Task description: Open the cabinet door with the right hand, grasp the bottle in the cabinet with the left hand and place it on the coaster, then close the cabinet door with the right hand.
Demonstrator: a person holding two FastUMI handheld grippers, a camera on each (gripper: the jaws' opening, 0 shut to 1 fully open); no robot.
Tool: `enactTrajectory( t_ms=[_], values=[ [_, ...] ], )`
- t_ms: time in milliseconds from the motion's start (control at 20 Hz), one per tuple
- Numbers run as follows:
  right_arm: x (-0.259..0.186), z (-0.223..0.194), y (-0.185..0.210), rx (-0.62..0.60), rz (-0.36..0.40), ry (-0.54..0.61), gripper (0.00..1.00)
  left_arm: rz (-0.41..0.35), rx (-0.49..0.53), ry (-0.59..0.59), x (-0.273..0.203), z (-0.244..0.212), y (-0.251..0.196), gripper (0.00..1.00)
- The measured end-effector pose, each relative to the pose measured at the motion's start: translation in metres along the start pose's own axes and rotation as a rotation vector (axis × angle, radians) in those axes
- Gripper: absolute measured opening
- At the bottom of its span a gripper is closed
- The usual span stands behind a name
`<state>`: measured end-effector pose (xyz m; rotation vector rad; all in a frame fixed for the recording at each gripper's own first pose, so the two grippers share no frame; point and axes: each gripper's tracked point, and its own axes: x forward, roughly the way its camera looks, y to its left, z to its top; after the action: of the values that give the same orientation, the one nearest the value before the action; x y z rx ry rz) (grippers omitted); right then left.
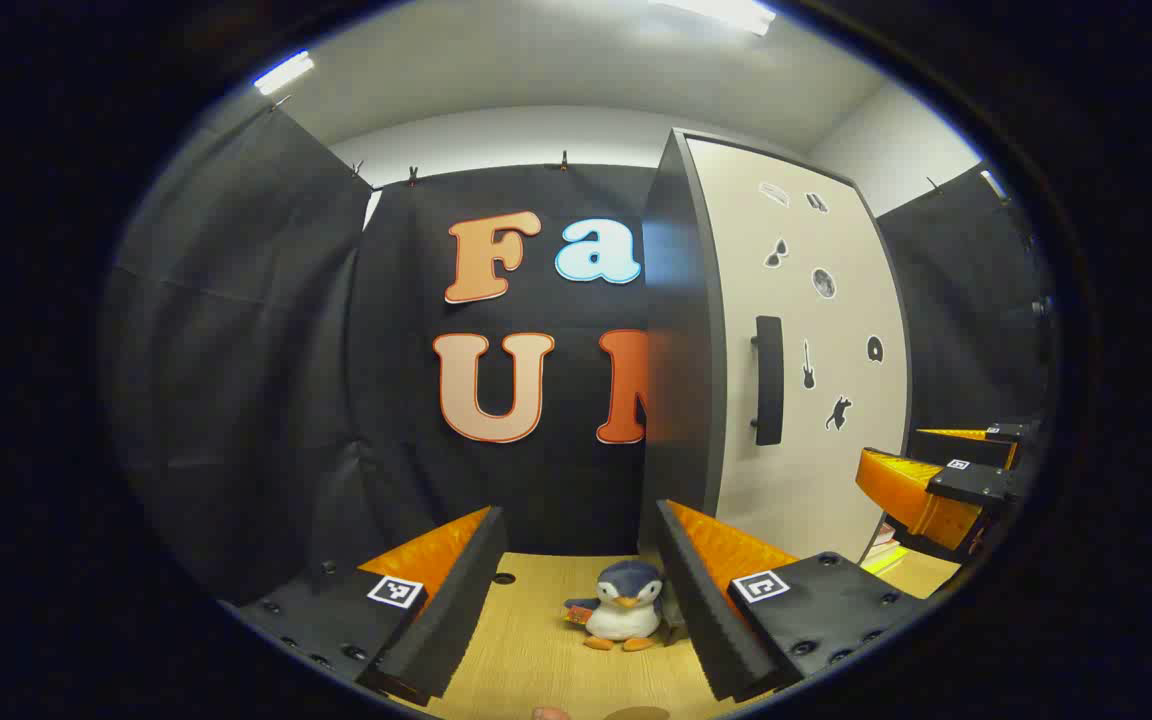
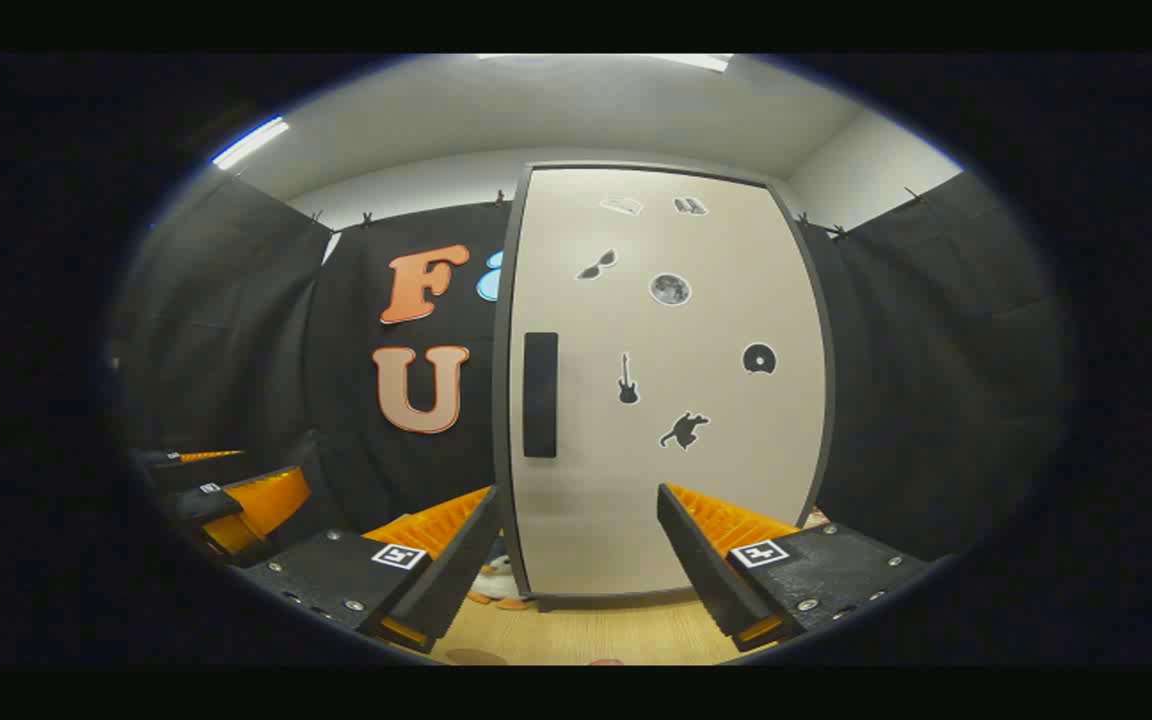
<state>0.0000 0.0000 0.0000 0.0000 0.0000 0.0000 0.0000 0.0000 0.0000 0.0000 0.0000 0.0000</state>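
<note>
Cream door (image 2: 666,400) shut, bottle presumably behind it | I judge door stiff, light; take the dark handle (image 2: 540,395) | right gripper (image 2: 576,565) wide, facing it | left gripper (image 1: 576,590) wide over bench (image 1: 536,650).

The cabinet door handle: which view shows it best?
The right gripper view: the handle faces the camera squarely on the closed cabinet door. The left gripper view shows the handle obliquely, so its standoff from the door is visible.
</note>
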Motion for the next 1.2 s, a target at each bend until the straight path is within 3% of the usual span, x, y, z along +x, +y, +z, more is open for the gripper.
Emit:
enactTrajectory(
  t_ms=[250,600,900,1200],
  values=[
    [0.008,0.012,0.007,-0.039,-0.039,-0.033,0.95,-0.018,0.043,0.000,0.013,0.001,0.010,0.96],
    [0.012,0.009,0.014,-0.134,-0.073,-0.033,0.95,-0.030,-0.020,0.014,0.028,-0.006,0.020,0.96],
    [0.019,0.004,0.023,-0.132,-0.056,-0.018,0.95,-0.017,-0.023,0.037,0.035,-0.019,0.032,0.96],
    [0.064,0.018,0.033,-0.077,-0.031,-0.034,0.95,-0.006,-0.030,0.024,0.037,-0.015,0.038,0.96]
  ],
)
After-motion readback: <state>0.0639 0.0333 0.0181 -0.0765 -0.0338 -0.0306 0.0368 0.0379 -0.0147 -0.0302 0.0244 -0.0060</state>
